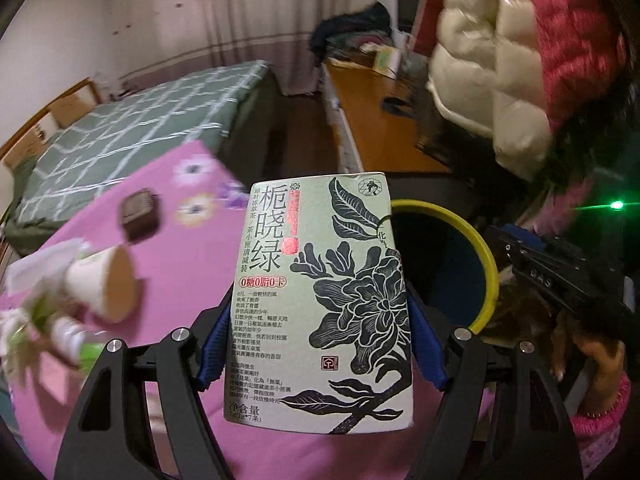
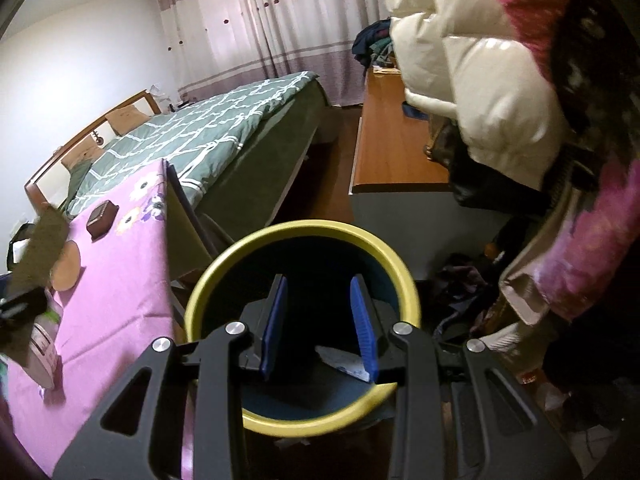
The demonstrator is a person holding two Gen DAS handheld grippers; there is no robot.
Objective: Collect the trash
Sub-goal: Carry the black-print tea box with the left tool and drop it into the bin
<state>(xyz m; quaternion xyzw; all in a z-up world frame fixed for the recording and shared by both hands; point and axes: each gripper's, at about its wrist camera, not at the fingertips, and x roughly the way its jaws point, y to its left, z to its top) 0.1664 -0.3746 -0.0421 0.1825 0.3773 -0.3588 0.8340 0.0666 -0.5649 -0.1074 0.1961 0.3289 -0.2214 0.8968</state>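
Right now the left gripper (image 1: pixel 320 312) is clamped on the tea box (image 1: pixel 320 300), held upright, long axis along the fingers. The bin (image 1: pixel 486 264) sits just behind and right of the box, beside the bench (image 1: pixel 192 280), so the coming move is likely a short carry rightward over its rim. The right gripper (image 2: pixel 319 328) hovers above the bin, fingers apart and empty, already nearer to it. Only the right view shows a paper scrap (image 2: pixel 346 362) inside the bin; only the left view shows a paper cup (image 1: pixel 106 280) tipped on the bench.
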